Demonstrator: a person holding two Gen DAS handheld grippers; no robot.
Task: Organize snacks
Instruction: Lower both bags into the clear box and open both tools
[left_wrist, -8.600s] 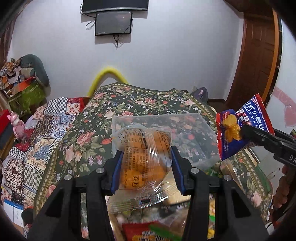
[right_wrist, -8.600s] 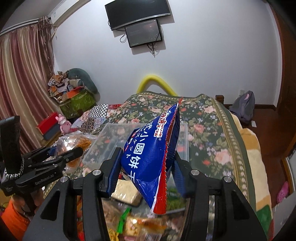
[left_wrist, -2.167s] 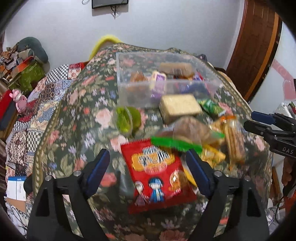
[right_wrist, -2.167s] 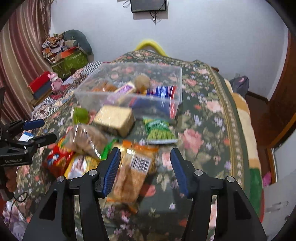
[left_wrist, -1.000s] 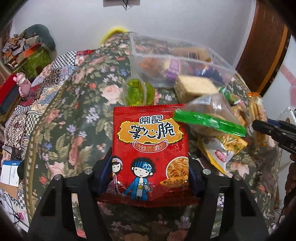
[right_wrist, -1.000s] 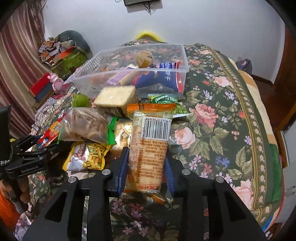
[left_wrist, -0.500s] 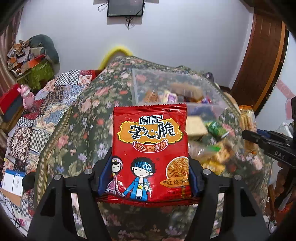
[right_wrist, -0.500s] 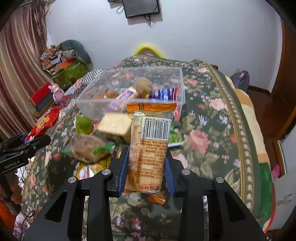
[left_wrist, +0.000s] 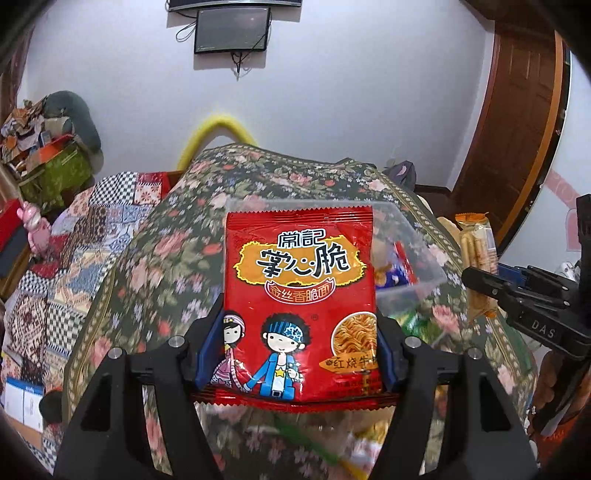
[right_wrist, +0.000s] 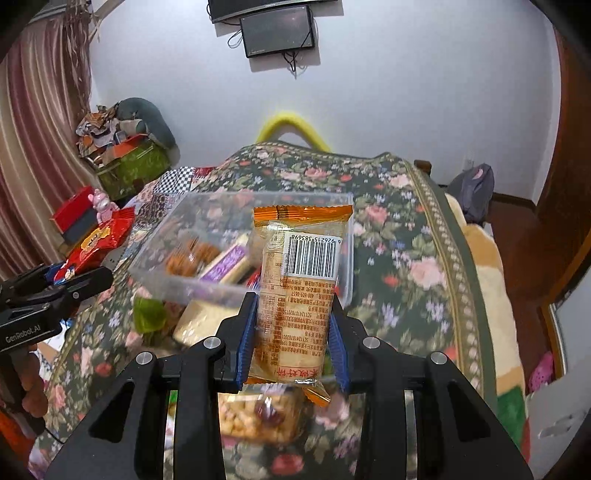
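Noodle packet (left_wrist: 300, 306), red, upright in my left gripper (left_wrist: 297, 350): jaws closed on its lower edges only, upper half unsupported. Risk: the slick foil slides or folds forward as I tilt it toward the box, and it drops short onto the bed.

Clear plastic box (right_wrist: 192, 280), on the flowered bedspread (right_wrist: 402, 236), ahead of both grippers. Already holds several packets; exact count cannot be told through the blur. Risk: two deliveries at once crowd the opening, and a gripper catches the thin near wall and pushes the box along the soft bed.

Loose snacks (right_wrist: 201, 321), lying between the box and me, just before its near wall. Risk: a low approach drags them out of place.

Biscuit packet (right_wrist: 299, 291), orange-ended, barcode facing me, upright in my right gripper (right_wrist: 291, 347): jaws closed on its lower part. Risk: tall and top-heavy; squeezing harder would crush the biscuits, while a loose hold lets it pivot and fall outside the box.
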